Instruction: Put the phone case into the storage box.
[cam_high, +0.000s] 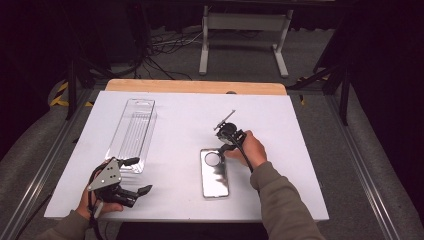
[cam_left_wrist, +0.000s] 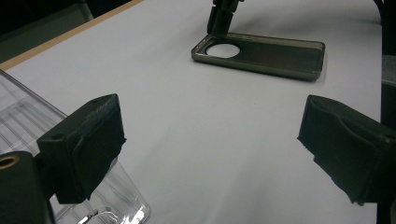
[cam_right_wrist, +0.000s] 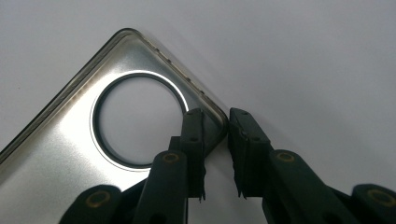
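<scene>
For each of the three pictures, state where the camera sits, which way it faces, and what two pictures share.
High view: above the table, looking forward and down; forearms, both claws.
Left gripper view: on the left claw, looking across at the phone case.
Right gripper view: on the right claw, looking down on that case's corner.
All share the case.

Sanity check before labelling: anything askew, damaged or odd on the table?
Nothing stands out. The phone case lies flat and looks intact, the right hand-held gripper straddling its corner rim beside the round cutout. The clear plastic tray lies flat near the open left hand-held gripper.
</scene>
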